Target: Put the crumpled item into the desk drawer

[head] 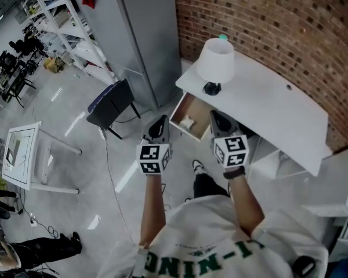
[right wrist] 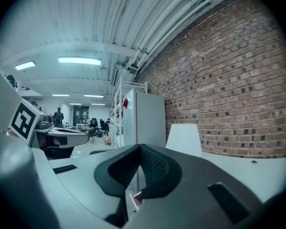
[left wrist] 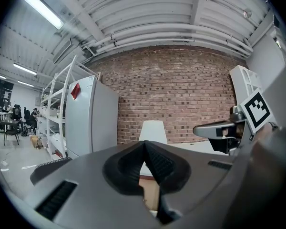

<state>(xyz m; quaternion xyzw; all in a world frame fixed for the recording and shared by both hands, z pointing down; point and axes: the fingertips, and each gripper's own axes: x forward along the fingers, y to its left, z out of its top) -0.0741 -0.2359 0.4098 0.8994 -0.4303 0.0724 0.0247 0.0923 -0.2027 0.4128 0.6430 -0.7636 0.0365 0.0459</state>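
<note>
The desk drawer [head: 178,112] stands pulled open under the white desk [head: 267,106]. A white crumpled item [head: 187,122] lies inside it. My left gripper [head: 160,122] hovers just left of the drawer, shut and empty. My right gripper [head: 217,117] hovers over the drawer's right front corner, also shut with nothing held. In the left gripper view the closed jaws [left wrist: 145,145] point at the lamp [left wrist: 152,130], and the drawer's brown inside [left wrist: 150,191] shows below them. In the right gripper view the closed jaws [right wrist: 139,148] point past the lamp [right wrist: 183,138].
A white lamp [head: 216,61] with a black base stands on the desk's left end. A grey cabinet [head: 142,30] and a dark chair [head: 111,102] stand left of the desk, against a brick wall [head: 290,22]. A small white table [head: 23,155] stands at far left.
</note>
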